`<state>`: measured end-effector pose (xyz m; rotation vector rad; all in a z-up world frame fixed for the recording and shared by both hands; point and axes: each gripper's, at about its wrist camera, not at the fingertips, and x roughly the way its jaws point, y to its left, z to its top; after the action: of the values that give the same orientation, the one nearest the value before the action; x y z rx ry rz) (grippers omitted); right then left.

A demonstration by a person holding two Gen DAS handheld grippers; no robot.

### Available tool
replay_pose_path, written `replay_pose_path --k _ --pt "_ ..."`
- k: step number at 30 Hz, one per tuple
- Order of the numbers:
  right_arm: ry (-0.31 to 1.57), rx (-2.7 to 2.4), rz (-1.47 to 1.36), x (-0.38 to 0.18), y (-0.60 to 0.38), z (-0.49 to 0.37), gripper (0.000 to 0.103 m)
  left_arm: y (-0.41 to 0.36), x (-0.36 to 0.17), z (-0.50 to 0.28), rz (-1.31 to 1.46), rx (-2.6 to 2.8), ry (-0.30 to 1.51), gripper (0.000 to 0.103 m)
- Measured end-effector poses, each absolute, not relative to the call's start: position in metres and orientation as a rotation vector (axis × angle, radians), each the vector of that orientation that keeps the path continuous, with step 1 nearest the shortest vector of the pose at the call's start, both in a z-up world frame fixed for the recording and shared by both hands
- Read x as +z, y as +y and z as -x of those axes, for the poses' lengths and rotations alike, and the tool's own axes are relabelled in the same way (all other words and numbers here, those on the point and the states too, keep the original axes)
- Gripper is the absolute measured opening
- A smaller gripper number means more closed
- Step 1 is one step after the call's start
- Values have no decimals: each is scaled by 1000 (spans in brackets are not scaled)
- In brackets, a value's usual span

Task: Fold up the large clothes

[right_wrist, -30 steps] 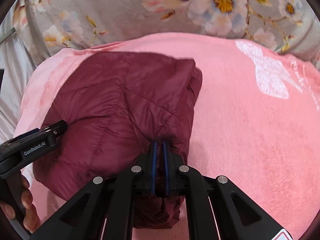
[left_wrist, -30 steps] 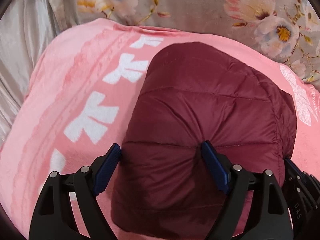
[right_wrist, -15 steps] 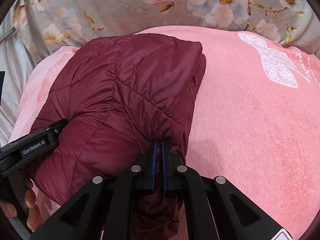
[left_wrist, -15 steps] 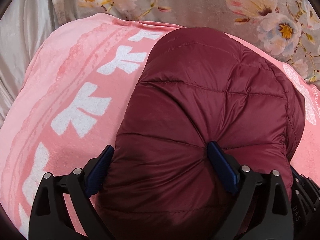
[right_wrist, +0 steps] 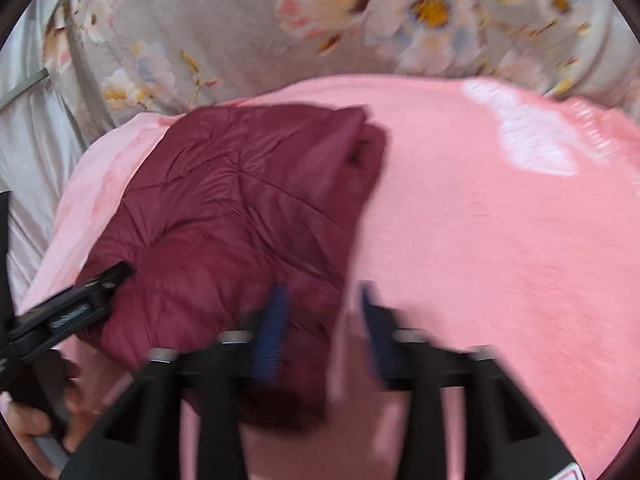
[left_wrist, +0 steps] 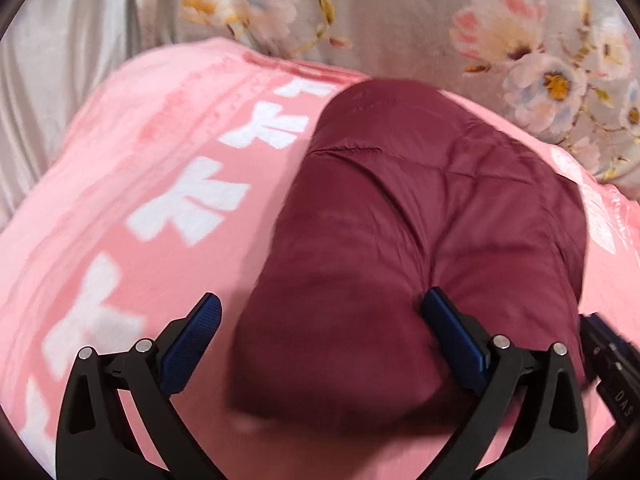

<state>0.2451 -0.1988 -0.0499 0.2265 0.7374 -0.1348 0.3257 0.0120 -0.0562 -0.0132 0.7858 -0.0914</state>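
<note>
Here the left gripper (left_wrist: 320, 320) pointed steeply down, jaws opening wide astride the folded maroon jacket (left_wrist: 420, 248) on the pink blanket (left_wrist: 160, 200). The right gripper (right_wrist: 324, 320), blurred, had jaws opening, the jacket's near edge between them. 1 hand (right_wrist: 36, 420) was cut off at the frame edge.

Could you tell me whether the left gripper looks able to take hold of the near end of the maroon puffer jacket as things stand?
Probably yes. The left gripper is opening wide, and the folded maroon puffer jacket bulges between its fingers with nothing lying on top; only the right gripper, also opening, sits close beside.
</note>
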Motion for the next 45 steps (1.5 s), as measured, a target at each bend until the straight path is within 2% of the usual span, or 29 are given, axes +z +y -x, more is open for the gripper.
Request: replay_pose_path --k 3,10,12,21,45 --pt "736 -141 -192 -47 -194 -212 54 12 -48 -283 -17 -91 735 98" --pt "765 -145 -146 -55 -167 -158 75 -7 -67 -217 -74 -111 793 98" --pt "758 -164 -146 -55 -161 -149 85 -9 -68 -208 -86 -104 799 98" --pt "795 -205 -107 -62 -148 -134 86 -9 -71 -178 -87 -75 804 98" --pt "783 -252 -54 -62 -140 -127 86 -12 -69 -173 -126 -10 771 98"
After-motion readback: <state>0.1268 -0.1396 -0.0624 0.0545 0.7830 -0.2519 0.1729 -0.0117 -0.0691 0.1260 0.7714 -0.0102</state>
